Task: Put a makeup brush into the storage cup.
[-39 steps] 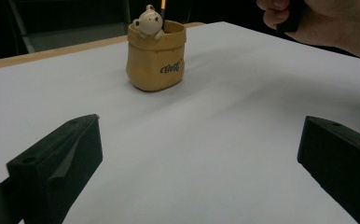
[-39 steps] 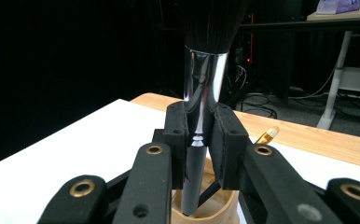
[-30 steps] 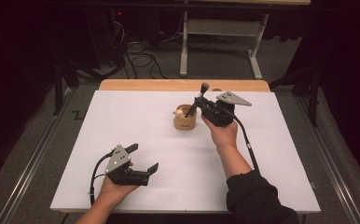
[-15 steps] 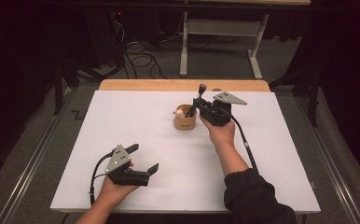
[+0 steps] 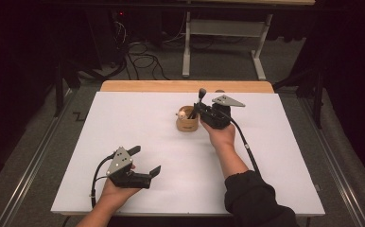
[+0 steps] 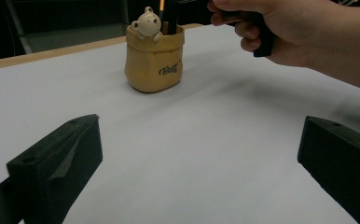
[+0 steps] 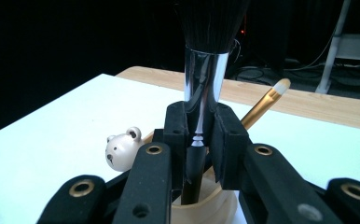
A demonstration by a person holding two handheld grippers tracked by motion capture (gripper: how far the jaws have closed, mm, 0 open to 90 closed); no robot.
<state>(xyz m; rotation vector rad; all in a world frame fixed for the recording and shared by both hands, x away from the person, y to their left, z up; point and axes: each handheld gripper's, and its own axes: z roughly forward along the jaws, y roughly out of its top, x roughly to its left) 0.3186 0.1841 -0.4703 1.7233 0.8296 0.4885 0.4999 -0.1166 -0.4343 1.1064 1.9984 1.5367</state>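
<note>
We think the job is nearly done, or has just begun; we cannot tell whether the brush is going in or coming out. Our right gripper (image 5: 203, 111) has its jaws squeezed shut on the big black brush (image 7: 205, 60), and the brush handle already dips into the little yellow cup (image 6: 154, 63) with the bear on it. A gold brush (image 7: 263, 103) leans in the cup too. The cup stands on the far middle of the table, a bit to the right. Our left gripper (image 5: 145, 161) rests near us on the left, jaws wide open, holding nothing. The table (image 5: 138, 118) is white with a wooden far edge. The room behind is dark, with cables on the floor and a metal stand.
</note>
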